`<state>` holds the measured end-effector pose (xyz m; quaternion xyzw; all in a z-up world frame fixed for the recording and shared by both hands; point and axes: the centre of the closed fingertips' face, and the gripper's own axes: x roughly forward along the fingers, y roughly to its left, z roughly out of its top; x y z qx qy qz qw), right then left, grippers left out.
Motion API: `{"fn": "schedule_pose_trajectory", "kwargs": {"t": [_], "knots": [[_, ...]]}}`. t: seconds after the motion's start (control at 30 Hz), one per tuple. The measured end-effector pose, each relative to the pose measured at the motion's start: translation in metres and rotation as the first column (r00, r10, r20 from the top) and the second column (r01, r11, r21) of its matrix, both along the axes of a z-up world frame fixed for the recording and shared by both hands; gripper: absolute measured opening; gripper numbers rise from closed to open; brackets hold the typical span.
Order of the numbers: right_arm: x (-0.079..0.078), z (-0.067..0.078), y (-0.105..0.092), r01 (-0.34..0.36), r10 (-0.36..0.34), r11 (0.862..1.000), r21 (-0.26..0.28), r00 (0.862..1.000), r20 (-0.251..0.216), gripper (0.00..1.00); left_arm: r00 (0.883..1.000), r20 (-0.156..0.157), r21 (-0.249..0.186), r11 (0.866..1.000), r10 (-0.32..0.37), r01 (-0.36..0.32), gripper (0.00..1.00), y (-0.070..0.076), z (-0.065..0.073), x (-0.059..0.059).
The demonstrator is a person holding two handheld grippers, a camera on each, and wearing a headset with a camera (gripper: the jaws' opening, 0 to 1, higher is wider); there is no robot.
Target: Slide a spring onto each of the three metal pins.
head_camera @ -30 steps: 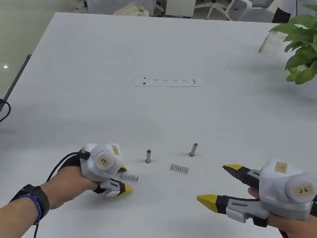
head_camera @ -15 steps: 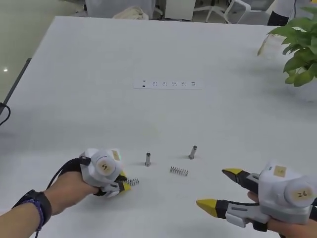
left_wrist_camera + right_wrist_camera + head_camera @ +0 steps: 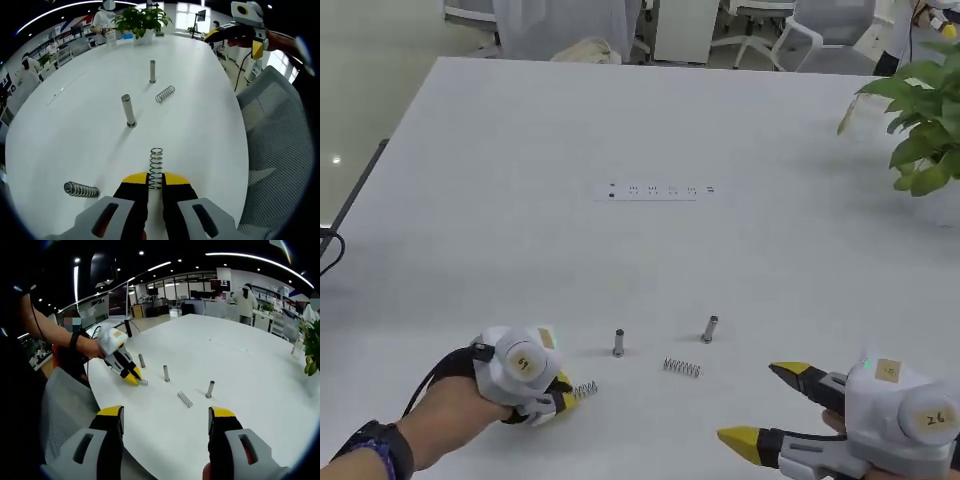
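Left tool clamped on one end of a spring, long axis pointing forward off the jaws; nearest upright pin stands near ahead on the bench. Right tool gapes open, farther off

The table is plain matt white, with no pattern. The left hand-held gripper has a white shell, black jaws and bright yellow tips. The right hand-held gripper wears the same white, black and yellow. Each carries a round tan label with dark digits. The spring between the left tips is silvery wire, like the loose spring. The pins are dull steel grey. The power strip is white with dark sockets. The plant is leafy green, and the chair is grey mesh.
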<state>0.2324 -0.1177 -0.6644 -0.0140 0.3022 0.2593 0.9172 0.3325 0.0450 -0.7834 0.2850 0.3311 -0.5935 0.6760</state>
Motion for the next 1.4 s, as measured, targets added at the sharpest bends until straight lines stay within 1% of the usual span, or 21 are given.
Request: {"fn": "schedule_pose_trajectory", "kwargs": {"t": [0.1, 0.17, 0.23, 0.43, 0.53, 0.67, 0.83, 0.9, 0.93, 1.0, 1.13, 1.27, 1.4], "knots": [[0.000, -0.001, 0.001, -0.004, 0.004, 1.000, 0.001, 1.000, 0.000, 0.67, 1.000, 0.003, -0.012, 1.000, 0.007, -0.007, 0.02, 0.004, 0.006, -0.002], [0.001, -0.001, 0.002, -0.008, 0.008, 1.000, 0.000, 1.000, -0.002, 0.67, 1.000, 0.000, -0.027, 1.000, 0.013, -0.013, 0.02, 0.007, 0.011, -0.004], [0.001, -0.001, 0.002, -0.013, 0.013, 1.000, -0.001, 1.000, -0.001, 0.67, 1.000, 0.000, -0.029, 0.999, 0.015, -0.015, 0.02, 0.010, 0.013, -0.006], [-0.002, -0.004, 0.004, -0.032, 0.032, 0.999, -0.007, 0.999, -0.012, 0.67, 0.999, 0.016, -0.040, 0.999, 0.030, -0.029, 0.02, 0.022, 0.023, -0.011], [-0.002, -0.003, 0.004, -0.034, 0.034, 0.999, -0.003, 0.999, -0.011, 0.67, 0.998, 0.016, -0.061, 0.997, 0.056, -0.055, 0.02, 0.025, 0.031, -0.013], [-0.002, -0.006, 0.008, -0.051, 0.051, 0.999, -0.004, 0.999, -0.018, 0.67, 0.998, 0.028, -0.071, 0.996, 0.062, -0.060, 0.02, 0.031, 0.037, -0.019], [-0.003, -0.006, 0.015, -0.067, 0.067, 0.998, 0.001, 0.998, -0.019, 0.66, 0.997, 0.043, -0.090, 0.994, 0.064, -0.060, 0.02, 0.032, 0.048, -0.027], [-0.003, -0.006, 0.018, -0.073, 0.073, 0.997, 0.002, 0.997, -0.020, 0.66, 0.996, 0.056, -0.096, 0.994, 0.065, -0.059, 0.02, 0.032, 0.054, -0.030], [-0.003, -0.006, 0.020, -0.079, 0.079, 0.997, 0.003, 0.997, -0.020, 0.66, 0.996, 0.056, -0.101, 0.993, 0.065, -0.059, 0.02, 0.031, 0.056, -0.032], [-0.003, -0.006, 0.022, -0.085, 0.085, 0.996, 0.006, 0.996, -0.020, 0.66, 0.996, 0.062, -0.109, 0.992, 0.068, -0.061, 0.02, 0.031, 0.059, -0.034], [-0.004, -0.006, 0.027, -0.097, 0.097, 0.995, 0.009, 0.995, -0.020, 0.65, 0.996, 0.064, -0.120, 0.991, 0.069, -0.061, 0.02, 0.029, 0.062, -0.041], [-0.005, -0.006, 0.030, -0.106, 0.106, 0.994, 0.010, 0.994, -0.019, 0.65, 0.996, 0.066, -0.126, 0.990, 0.066, -0.057, 0.02, 0.029, 0.064, -0.045], [-0.005, -0.006, 0.033, -0.117, 0.117, 0.993, 0.012, 0.993, -0.017, 0.64, 0.996, 0.079, -0.130, 0.991, 0.051, -0.041, 0.02, 0.025, 0.071, -0.047]]}}
